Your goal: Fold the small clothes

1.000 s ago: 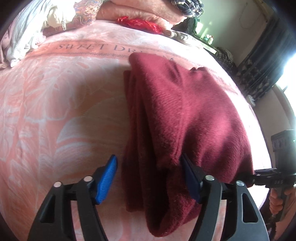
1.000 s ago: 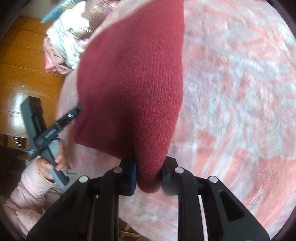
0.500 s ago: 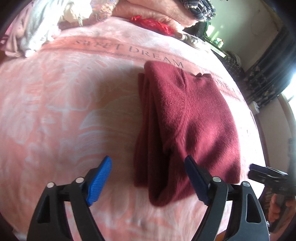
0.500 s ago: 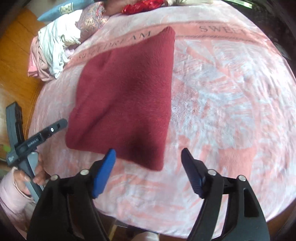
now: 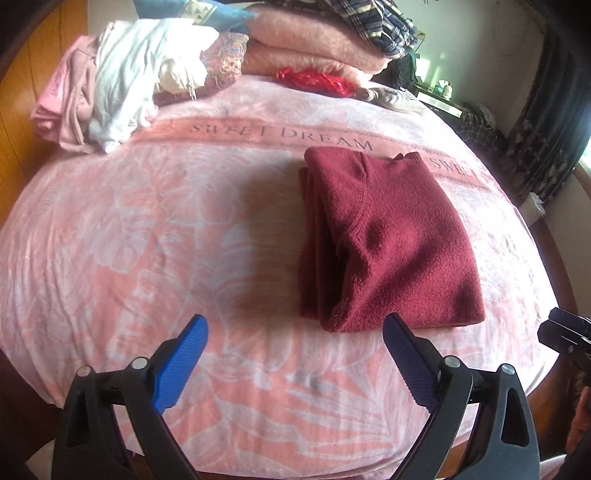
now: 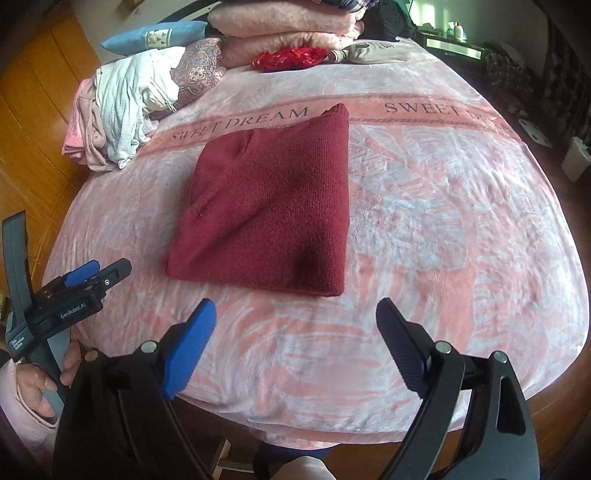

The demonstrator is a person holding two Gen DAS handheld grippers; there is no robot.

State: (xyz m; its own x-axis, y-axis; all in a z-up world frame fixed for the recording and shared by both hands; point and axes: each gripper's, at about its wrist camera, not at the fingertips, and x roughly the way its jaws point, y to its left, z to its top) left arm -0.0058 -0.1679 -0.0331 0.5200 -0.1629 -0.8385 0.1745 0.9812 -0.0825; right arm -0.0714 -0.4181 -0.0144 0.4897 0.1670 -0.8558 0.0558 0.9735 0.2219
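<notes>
Hand-held grippers, left (image 5: 291,341) and right (image 6: 295,321), wide apart, empty; jaws just opening

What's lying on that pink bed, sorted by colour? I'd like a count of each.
Dark red: 1, the folded sweater.
Bright red: 1, the shiny cloth.
Blue: 1, the pillow.
Pink: 2, the stacked blankets and the crumpled garment.
White: 1, the striped garment.
Purple patterned: 1, the cushion.
Grey: 1, the garment.
Total: 8.
</notes>
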